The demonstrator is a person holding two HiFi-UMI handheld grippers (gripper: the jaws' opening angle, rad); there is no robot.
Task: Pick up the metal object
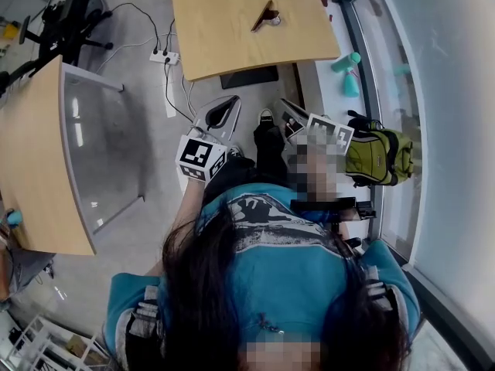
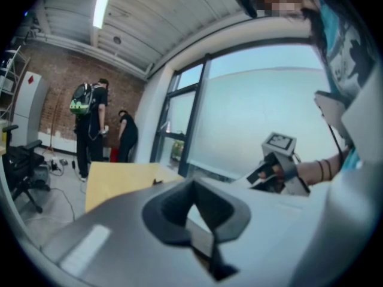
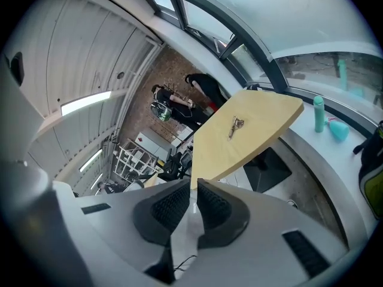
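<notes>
The metal object (image 1: 267,15) is a small key-like piece lying on the light wooden table (image 1: 232,45) ahead of me; in the right gripper view the metal object (image 3: 235,126) sits mid-table, far beyond the jaws. My left gripper (image 1: 226,108) is held low in front of the body, well short of the table, and its black pads meet at the tips with nothing between them (image 2: 192,187). My right gripper (image 1: 290,116) hangs beside it, its ribbed pads (image 3: 173,207) closed to a thin slit, holding nothing. Both point toward the table.
A second wooden table (image 1: 39,153) with a grey panel stands at the left. A power strip (image 1: 164,56) and cables lie on the floor by the near table. A green backpack (image 1: 379,154) and a teal bottle (image 1: 346,62) rest along the window ledge. People (image 2: 90,124) stand far behind.
</notes>
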